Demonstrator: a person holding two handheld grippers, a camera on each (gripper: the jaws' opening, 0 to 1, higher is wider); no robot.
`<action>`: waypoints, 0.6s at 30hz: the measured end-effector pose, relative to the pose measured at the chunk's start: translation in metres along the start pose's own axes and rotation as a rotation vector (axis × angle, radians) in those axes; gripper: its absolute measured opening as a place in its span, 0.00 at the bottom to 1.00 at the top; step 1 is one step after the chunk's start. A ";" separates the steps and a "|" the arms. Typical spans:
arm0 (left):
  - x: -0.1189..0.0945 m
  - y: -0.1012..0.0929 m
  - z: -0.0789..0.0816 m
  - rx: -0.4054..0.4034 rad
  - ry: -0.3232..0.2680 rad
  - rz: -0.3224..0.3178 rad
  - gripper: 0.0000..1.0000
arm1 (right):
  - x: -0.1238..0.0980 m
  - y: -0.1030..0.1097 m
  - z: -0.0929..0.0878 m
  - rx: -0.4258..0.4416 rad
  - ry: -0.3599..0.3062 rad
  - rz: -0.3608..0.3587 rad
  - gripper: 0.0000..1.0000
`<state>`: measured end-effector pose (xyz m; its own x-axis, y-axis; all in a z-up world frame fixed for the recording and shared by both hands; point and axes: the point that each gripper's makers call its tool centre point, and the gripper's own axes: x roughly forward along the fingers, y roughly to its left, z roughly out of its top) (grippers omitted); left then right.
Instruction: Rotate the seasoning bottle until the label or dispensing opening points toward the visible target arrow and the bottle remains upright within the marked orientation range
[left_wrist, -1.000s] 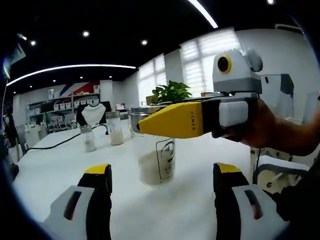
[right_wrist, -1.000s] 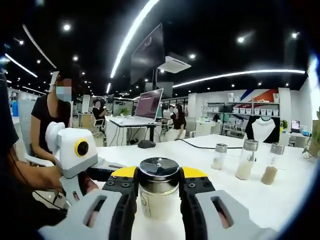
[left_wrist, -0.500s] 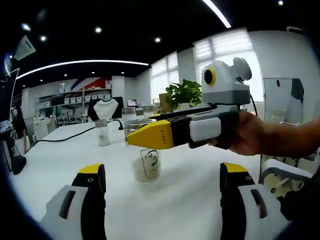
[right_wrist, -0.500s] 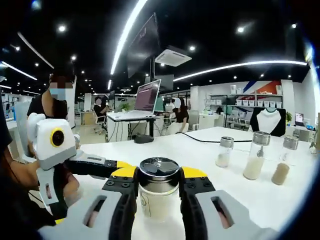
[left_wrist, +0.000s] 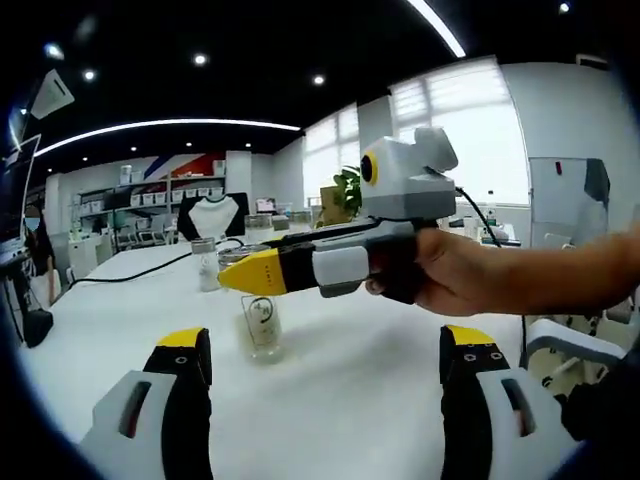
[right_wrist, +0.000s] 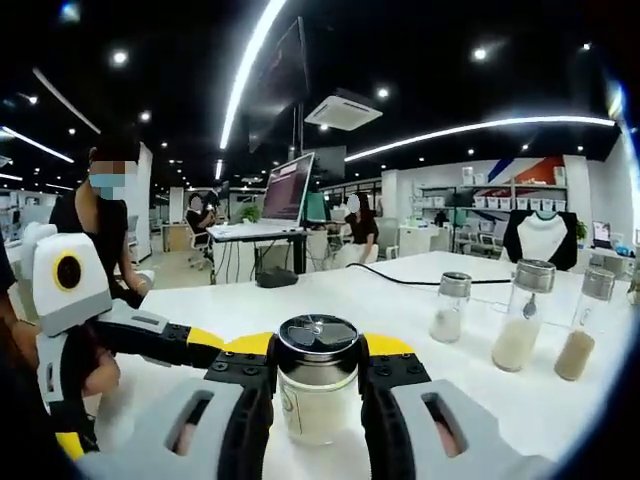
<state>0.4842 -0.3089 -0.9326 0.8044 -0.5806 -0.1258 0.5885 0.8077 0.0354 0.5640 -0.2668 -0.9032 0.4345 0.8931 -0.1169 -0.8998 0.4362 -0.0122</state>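
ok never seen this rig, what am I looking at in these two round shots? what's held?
No robot arm: a person holds a two-jaw gripper in each hand, each carrying a fisheye camera looking along its jaws. The left gripper view shows the left gripper, open and holding nothing, above a white table. The right gripper reaches in from the right, in the person's hand, clamped on a seasoning bottle. The right gripper view shows that bottle's shiny cap between the jaws. Three more bottles stand further back on the table.

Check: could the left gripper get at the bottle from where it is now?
Probably yes, but only low down. The left gripper is open with bare table ahead of it, but the right gripper already clamps the bottle near its cap.
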 end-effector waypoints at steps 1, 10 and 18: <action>0.000 0.000 0.000 -0.002 0.001 -0.001 1.00 | 0.002 -0.003 -0.001 0.005 0.001 -0.004 0.29; -0.002 0.008 0.001 0.002 -0.002 0.027 1.00 | 0.003 -0.021 -0.009 -0.008 0.012 -0.019 0.29; -0.006 0.018 -0.001 -0.019 0.000 0.062 1.00 | 0.009 -0.031 -0.009 -0.010 -0.001 -0.040 0.29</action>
<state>0.4900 -0.2913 -0.9318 0.8394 -0.5291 -0.1243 0.5357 0.8441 0.0244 0.5952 -0.2735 -0.9123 0.4702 0.8750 -0.1152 -0.8820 0.4704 -0.0267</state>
